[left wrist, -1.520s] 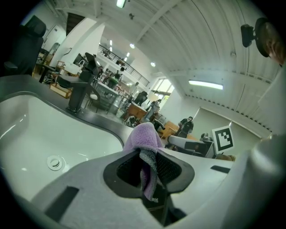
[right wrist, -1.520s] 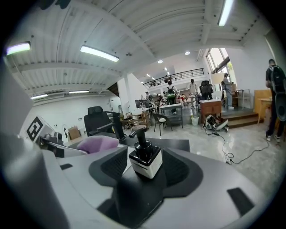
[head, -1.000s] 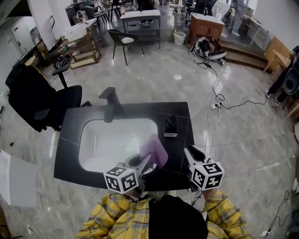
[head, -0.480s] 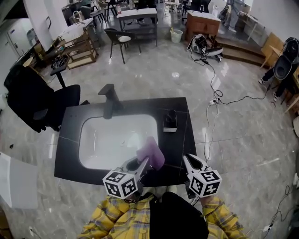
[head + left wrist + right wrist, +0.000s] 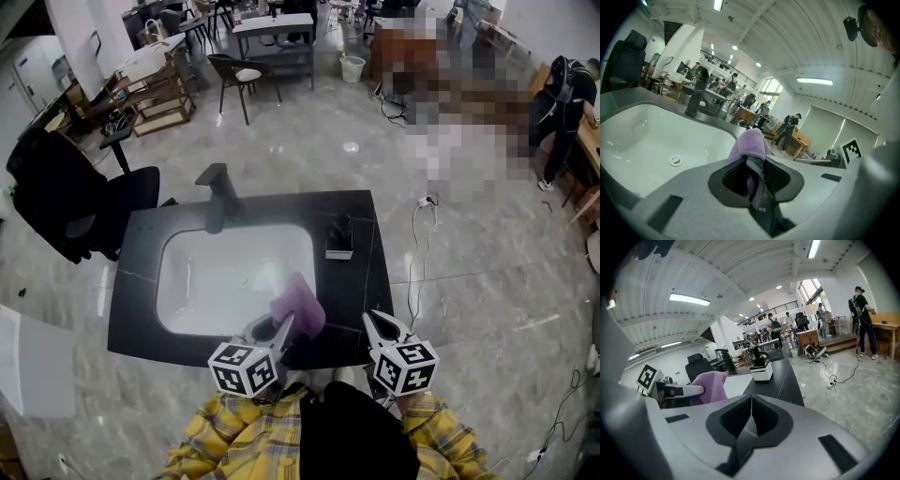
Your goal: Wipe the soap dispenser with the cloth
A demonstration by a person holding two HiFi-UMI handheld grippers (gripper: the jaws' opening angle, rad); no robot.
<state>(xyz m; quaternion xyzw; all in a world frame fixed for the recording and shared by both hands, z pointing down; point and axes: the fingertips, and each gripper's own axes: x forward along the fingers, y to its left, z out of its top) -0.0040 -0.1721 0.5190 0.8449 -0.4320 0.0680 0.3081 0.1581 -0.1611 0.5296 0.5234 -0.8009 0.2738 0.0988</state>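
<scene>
The soap dispenser (image 5: pixel 338 237) is a dark pump on a white base, standing on the black counter to the right of the basin; the right gripper view shows the dispenser (image 5: pixel 761 367) ahead, well beyond the jaws. My left gripper (image 5: pixel 282 330) is shut on a purple cloth (image 5: pixel 298 303) over the basin's front right corner; the cloth (image 5: pixel 751 146) stands up between its jaws. My right gripper (image 5: pixel 373 324) hovers at the counter's front right corner. Its jaws have just been closing and now meet with nothing between them.
A black faucet (image 5: pixel 215 193) stands behind the white basin (image 5: pixel 206 281). The black counter (image 5: pixel 361 281) ends close in front of me. A black office chair (image 5: pixel 66 202) stands at the left, a cable (image 5: pixel 420 239) trails over the floor to the right.
Both grippers have drawn back a little toward me and sunk slightly, the cloth going with the left one. The right gripper's jaws have closed.
</scene>
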